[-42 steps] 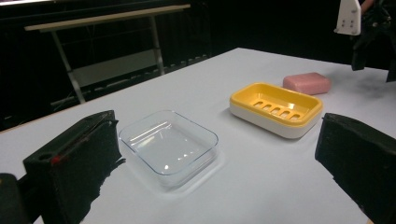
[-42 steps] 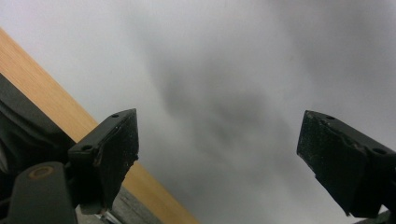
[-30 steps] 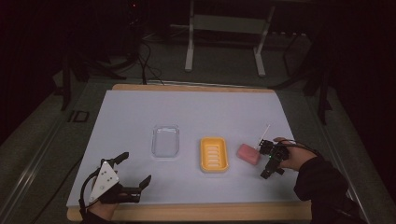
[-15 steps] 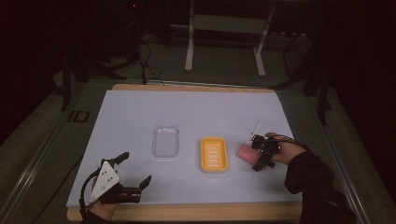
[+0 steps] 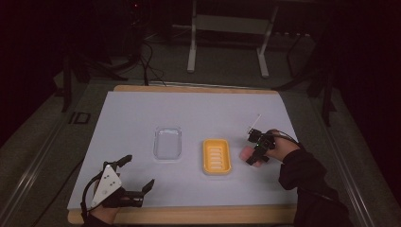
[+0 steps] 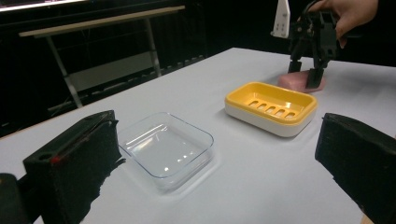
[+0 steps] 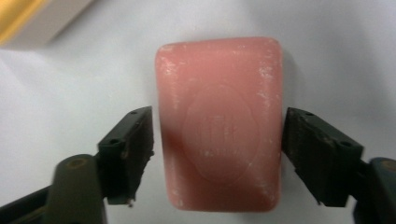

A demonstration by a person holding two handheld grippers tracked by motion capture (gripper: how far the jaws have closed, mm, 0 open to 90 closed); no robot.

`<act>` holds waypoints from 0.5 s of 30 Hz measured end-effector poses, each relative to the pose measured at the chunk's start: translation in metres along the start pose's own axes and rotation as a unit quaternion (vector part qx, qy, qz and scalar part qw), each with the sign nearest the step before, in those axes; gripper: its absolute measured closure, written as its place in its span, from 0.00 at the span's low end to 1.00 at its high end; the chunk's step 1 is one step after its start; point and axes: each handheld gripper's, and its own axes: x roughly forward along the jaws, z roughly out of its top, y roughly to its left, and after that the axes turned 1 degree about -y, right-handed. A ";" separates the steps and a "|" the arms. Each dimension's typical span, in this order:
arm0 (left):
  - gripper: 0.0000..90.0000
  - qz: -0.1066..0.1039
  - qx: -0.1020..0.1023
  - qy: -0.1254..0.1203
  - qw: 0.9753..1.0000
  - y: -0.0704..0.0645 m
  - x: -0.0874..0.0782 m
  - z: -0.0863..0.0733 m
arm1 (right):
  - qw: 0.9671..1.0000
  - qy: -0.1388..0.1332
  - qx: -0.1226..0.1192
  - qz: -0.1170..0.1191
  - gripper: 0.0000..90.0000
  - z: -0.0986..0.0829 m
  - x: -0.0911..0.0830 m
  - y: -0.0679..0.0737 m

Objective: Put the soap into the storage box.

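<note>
Dark room, white table (image 5: 142, 118) | R gripper (image 7: 217, 154) jaws straddle pink soap (image 7: 219, 121), contact unclear | L gripper (image 5: 127, 182) wide, empty

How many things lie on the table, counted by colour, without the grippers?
Pink: 1, the soap bar
Yellow: 1, the soap dish
Clear: 1, the plastic tray
Total: 3

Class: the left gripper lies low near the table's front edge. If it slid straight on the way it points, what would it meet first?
Most likely the clear rectangular plastic dish, which lies just ahead between the left gripper's open fingers. The yellow slotted soap tray sits farther on and to one side, though depth is hard to judge.
</note>
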 end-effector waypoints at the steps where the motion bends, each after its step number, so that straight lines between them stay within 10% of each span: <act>1: 0.01 0.000 -0.001 0.000 1.000 0.000 0.000 0.000 | 1.000 0.002 -0.002 -0.002 0.30 0.001 0.001 0.001; 15: 0.01 -0.003 0.003 0.005 1.000 -0.001 0.001 0.000 | 0.996 0.022 -0.076 -0.042 0.27 0.006 0.010 0.003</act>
